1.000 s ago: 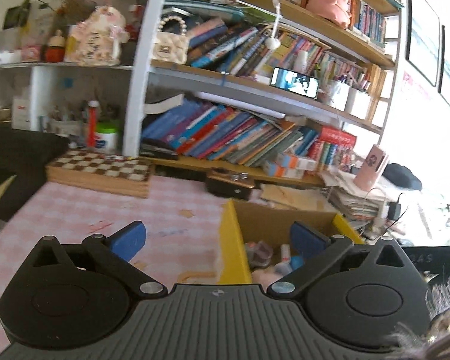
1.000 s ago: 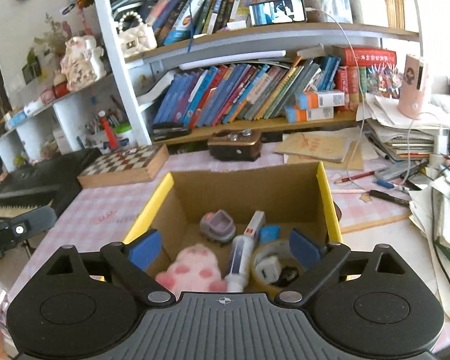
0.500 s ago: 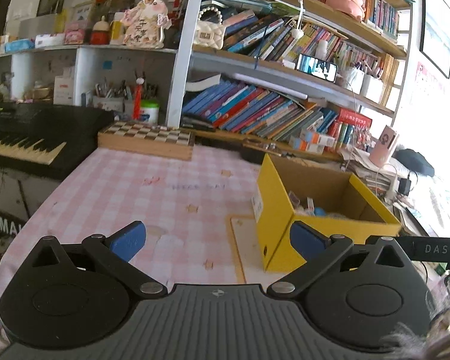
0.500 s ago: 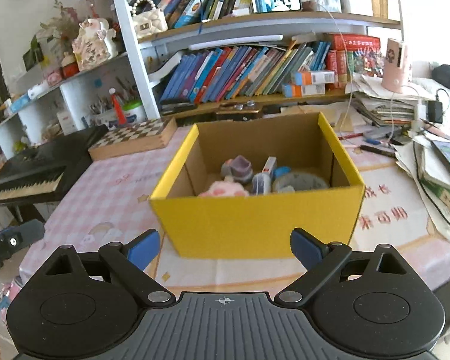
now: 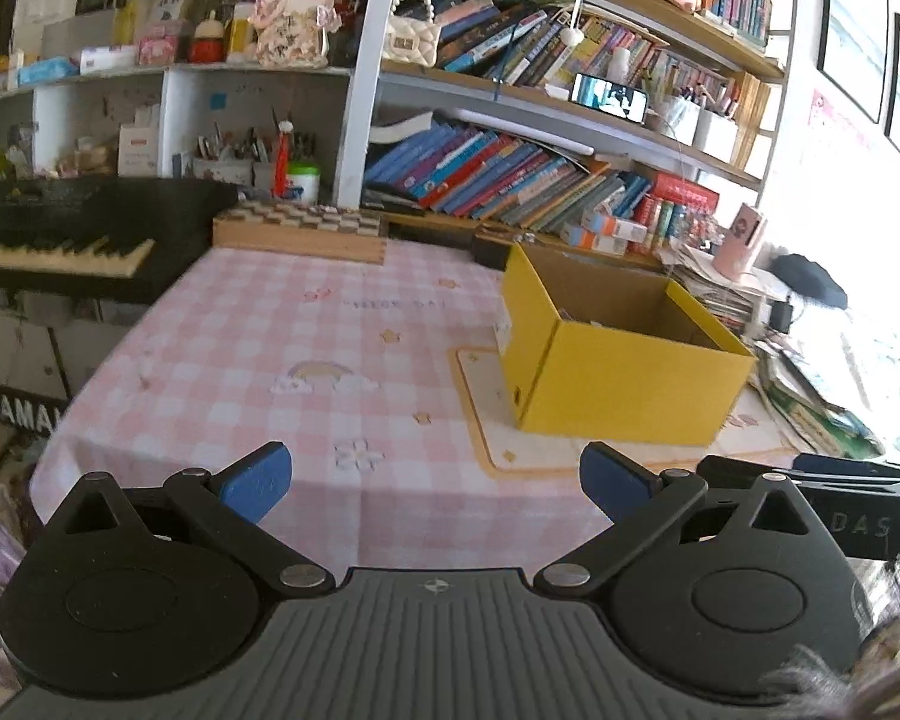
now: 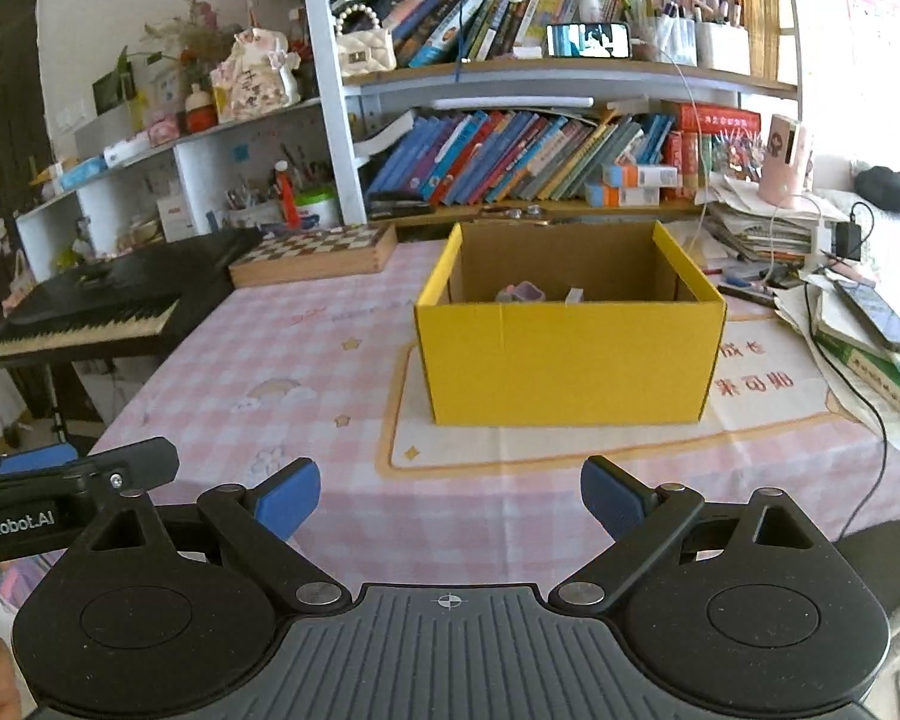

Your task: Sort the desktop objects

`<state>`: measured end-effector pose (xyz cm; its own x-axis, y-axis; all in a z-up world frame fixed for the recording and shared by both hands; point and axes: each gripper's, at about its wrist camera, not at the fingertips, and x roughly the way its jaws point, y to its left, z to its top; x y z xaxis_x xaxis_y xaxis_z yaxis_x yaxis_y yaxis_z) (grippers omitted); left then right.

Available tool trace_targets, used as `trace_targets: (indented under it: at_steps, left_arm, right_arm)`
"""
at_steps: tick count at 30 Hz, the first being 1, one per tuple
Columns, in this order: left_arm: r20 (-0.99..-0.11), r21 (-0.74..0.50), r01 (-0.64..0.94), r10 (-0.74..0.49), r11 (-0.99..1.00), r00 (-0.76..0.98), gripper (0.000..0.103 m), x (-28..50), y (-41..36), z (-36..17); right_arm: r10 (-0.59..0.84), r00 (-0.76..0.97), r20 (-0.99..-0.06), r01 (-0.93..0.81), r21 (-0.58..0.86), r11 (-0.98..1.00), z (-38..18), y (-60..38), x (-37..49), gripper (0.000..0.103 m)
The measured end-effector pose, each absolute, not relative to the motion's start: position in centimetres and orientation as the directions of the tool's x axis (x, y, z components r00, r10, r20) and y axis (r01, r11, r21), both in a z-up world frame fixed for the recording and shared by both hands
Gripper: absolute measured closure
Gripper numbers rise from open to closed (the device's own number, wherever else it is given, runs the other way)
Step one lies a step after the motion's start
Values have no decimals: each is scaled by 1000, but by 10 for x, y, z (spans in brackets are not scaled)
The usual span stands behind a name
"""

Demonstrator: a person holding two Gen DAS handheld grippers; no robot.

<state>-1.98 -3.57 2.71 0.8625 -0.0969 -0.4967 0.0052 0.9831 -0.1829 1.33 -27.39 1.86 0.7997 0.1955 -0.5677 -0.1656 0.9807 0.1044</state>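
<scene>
**Both grippers wide apart, short of the yellow box**

Where lettering shows: "YAMA…" on the keyboard stand [image 5: 15,417], "DAS" beside the left gripper [image 5: 432,480], "enRobot.AI" beside the right gripper [image 6: 450,495]. Both held level at the near edge of the pink checked tablecloth [image 6: 282,360], blue fingertips [image 6: 288,495] spread, gripping nothing. Yellow box [image 6: 567,354] ahead on a cream mat [image 6: 762,384] bearing mirrored characters; small items barely visible inside.

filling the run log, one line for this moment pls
left gripper open, empty | right gripper open, empty | yellow box on table, items inside
</scene>
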Motion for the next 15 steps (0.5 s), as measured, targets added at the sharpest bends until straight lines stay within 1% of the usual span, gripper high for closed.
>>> trace_targets:
  at_steps: [3, 8, 15]
  left_arm:
    - [-514, -195, 6, -107, 981, 851, 0, -31, -33, 21]
    - [-527, -171, 7, -97, 985, 844, 0, -49, -33, 17]
    - [-545, -190, 3, -108, 982, 832, 0, -59, -31, 16]
  right_arm:
    - [180, 794, -581, -150, 100, 984, 14, -275, 4, 7]
    - [173, 780, -601, -149, 89, 985, 6, -271, -9, 7]
    - [183, 760, -624, -169, 83, 982, 1, -267, -20, 7]
